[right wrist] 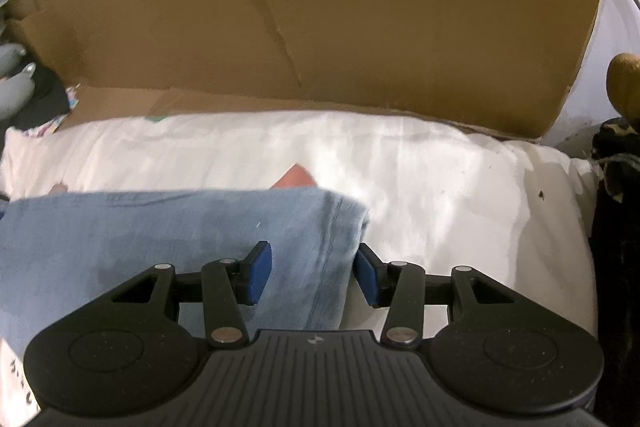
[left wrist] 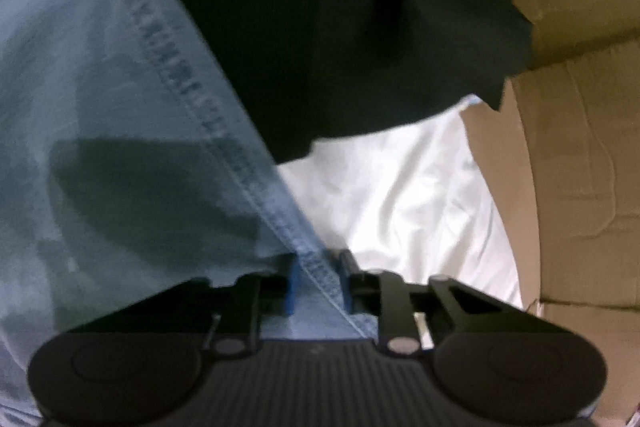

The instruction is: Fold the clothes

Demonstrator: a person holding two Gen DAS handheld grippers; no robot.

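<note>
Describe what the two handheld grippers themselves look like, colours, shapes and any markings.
Both look alike. The left gripper and the right gripper each have a dark ribbed body flanked by two round black discs, black linkage arms with triangular cut-outs and silver pivot pins, and two fingers faced with blue pads. The right body bears a small pale logo. No cables, sleeves or hands show.

Light blue denim-like garment [right wrist: 168,227] lying on a white sheet.
Its stitched hem [left wrist: 224,147] runs diagonally, raised; one corner looks folded over, though blur makes this uncertain.
</note>
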